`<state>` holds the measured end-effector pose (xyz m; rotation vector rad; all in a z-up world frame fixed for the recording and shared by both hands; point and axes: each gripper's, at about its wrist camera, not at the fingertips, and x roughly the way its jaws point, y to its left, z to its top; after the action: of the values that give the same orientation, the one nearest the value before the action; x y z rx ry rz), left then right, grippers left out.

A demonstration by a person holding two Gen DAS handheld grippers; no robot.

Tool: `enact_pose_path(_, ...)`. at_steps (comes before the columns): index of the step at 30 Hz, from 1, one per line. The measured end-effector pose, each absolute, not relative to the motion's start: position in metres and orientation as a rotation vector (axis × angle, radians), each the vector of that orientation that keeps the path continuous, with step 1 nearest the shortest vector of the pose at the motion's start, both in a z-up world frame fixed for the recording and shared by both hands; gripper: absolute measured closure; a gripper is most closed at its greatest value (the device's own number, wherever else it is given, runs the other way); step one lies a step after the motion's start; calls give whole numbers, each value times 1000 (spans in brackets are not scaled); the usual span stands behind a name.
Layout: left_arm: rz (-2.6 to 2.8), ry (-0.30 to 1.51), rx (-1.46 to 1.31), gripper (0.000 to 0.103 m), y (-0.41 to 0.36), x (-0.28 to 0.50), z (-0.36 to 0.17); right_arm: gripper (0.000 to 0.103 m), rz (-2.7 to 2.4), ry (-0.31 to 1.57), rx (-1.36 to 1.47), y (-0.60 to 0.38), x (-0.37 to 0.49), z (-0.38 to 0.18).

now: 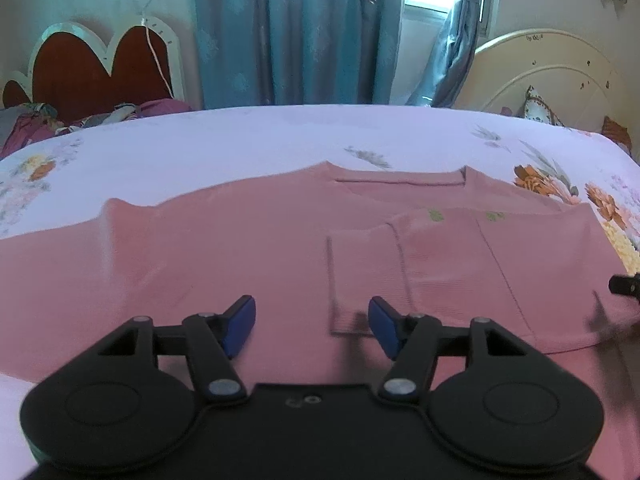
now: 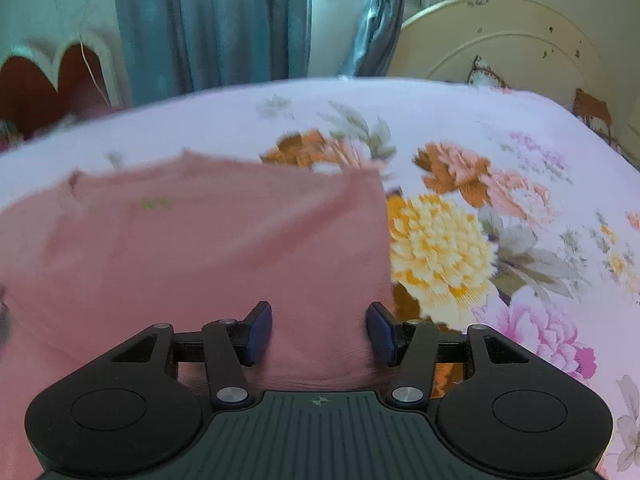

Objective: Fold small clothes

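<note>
A pink shirt (image 1: 248,240) lies flat on the bed, neckline at the far side. Its right side and sleeve (image 1: 366,276) are folded over onto the body; the left sleeve still lies spread out. My left gripper (image 1: 312,326) hovers open over the shirt's near part, blue pads apart and nothing between them. In the right wrist view the same shirt (image 2: 208,248) fills the left half, its folded right edge running down the middle. My right gripper (image 2: 319,332) stands open just above that edge, pads clear of the cloth. A black part of the right gripper (image 1: 624,286) shows at the left view's right edge.
The bed carries a pale floral sheet (image 2: 500,208). A cream headboard (image 1: 548,68) with a pillow stands at the right, teal curtains (image 1: 288,32) behind, and a red and white headboard (image 1: 92,64) with bunched bedding at the far left.
</note>
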<state>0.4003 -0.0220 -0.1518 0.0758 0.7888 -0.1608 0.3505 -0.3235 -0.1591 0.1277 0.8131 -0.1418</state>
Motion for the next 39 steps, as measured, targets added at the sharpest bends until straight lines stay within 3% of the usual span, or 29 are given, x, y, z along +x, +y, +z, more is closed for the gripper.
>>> enact_pose_path(11, -89, 787, 21, 41, 53, 393, -139, 50, 88, 806, 163, -208, 379, -151)
enact_pose_path(21, 129, 825, -98, 40, 175, 381, -143, 50, 207, 809, 157, -120, 404, -155)
enact_pose_path(39, 518, 767, -413, 42, 367, 397, -160, 50, 145, 821, 124, -100, 410, -169)
